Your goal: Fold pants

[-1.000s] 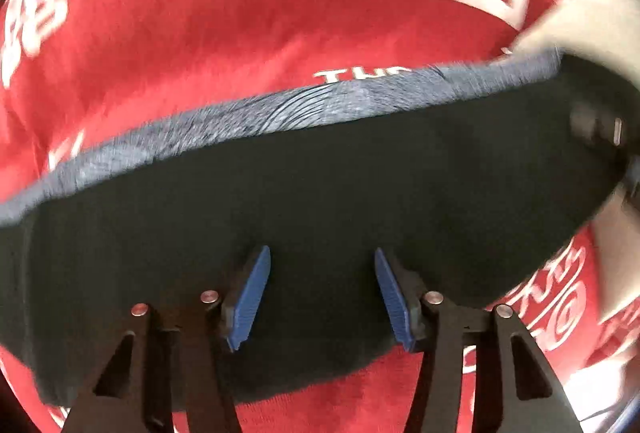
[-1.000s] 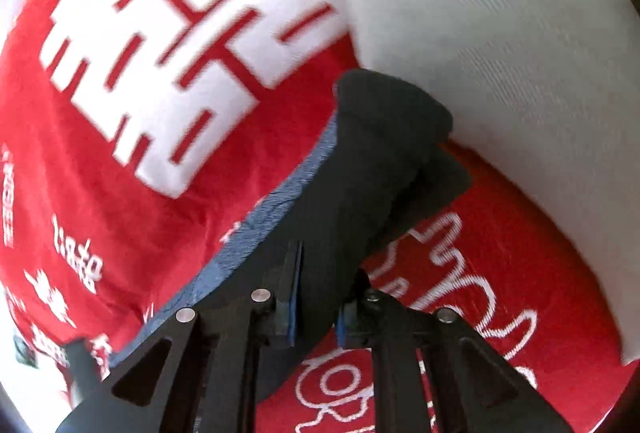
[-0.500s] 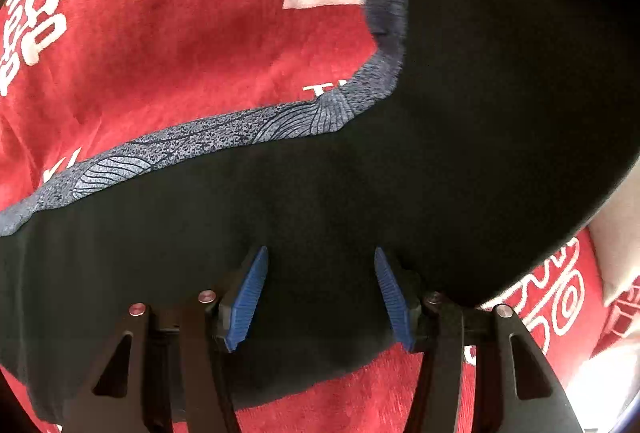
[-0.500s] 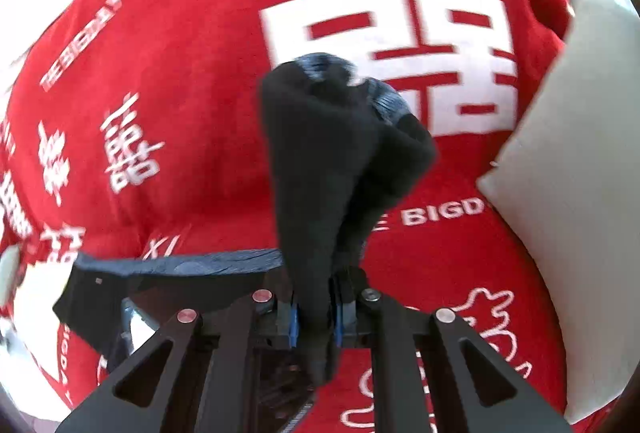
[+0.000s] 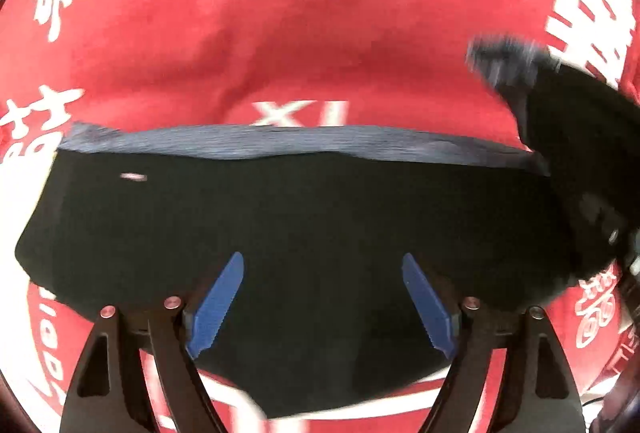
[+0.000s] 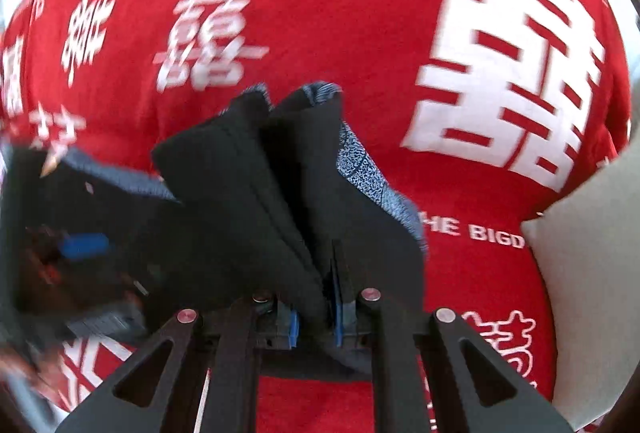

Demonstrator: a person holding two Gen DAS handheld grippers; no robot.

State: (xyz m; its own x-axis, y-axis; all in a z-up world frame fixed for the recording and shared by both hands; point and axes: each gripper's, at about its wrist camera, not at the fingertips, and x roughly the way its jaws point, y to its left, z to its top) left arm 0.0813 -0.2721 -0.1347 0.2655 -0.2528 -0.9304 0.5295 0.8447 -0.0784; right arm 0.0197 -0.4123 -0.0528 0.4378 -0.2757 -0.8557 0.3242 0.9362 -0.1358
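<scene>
- Gripping a bunched fold of the black pants (image 6: 256,201), the right claw (image 6: 314,325) had its blue pads pressed together on the cloth at about 6 o'clock in the right wrist view.
- From that pinch the held fabric rose toward 12 o'clock in two dark ridges, with a blue-grey patterned band (image 6: 360,165) showing along the edge at about 1 o'clock.
- Seen from the left wrist, the left claw (image 5: 322,305) stood wide open, its jaws having just been opening; the pants (image 5: 300,225) lay beneath and between the blue pads (image 5: 216,303), which pressed on nothing.
- Across the middle of that view the pants spread flat from 9 o'clock to 3 o'clock, their grey-blue waistband (image 5: 296,143) forming the far edge.
- At about 2 o'clock in the same view a blurred flap of the pants was lifted off the surface, in front of the red cloth.
- Beneath the garment lay a red blanket (image 5: 280,53) printed with large white characters and the letters "XI" just past the waistband; what it covered could not be told.
- In the right wrist view the red blanket (image 6: 360,13) filled the background, and a pale cushion (image 6: 592,273) sat at 4 o'clock, well apart from the pants.
- At 9 o'clock in that view a blurred blue pad of the left claw (image 6: 86,245) showed over the dark fabric.
</scene>
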